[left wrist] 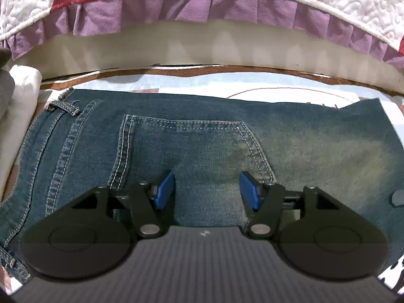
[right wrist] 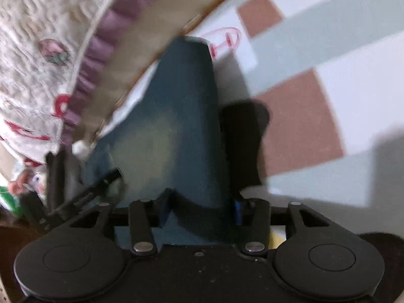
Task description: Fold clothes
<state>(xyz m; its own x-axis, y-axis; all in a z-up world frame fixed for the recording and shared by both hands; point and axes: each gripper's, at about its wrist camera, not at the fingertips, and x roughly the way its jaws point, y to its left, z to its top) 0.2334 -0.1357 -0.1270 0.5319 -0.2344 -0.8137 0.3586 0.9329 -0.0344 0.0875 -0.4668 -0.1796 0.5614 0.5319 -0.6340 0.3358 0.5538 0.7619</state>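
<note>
- Far left of the left wrist view: a white folded cloth or cushion (left wrist: 24, 93) lies at the edge of the work surface, just beside the waistband end of the faded blue denim jeans (left wrist: 202, 146).
- The jeans lie flat, seat up, on a checked cover of pale blue, white and brown squares (right wrist: 303, 116). A belt loop (left wrist: 64, 108) sits at the left, a back pocket with double pale stitching (left wrist: 192, 146) in the middle, and a worn greenish fade toward the right.
- Left gripper (left wrist: 207, 189): black linkage with blue pads (left wrist: 165, 189), jaws apart, hovering low over the pocket and holding nothing.
- Behind runs a purple pleated frill (left wrist: 192, 7) under a white quilted bedspread with red patches (left wrist: 353, 2).
- Right wrist view is motion-blurred. Right gripper (right wrist: 202, 208): denim passes between its pads; likely closed on that fabric, though blur leaves some doubt. The cloth rises away from it in a tapering panel.
- Judgement: a fold is under way. To do it well, carry the held part across level, align edges and side seams, and let the left gripper pin or smooth the seat.
- Denim is stiff and heavy; it should crease cleanly but resist at thick seams.
</note>
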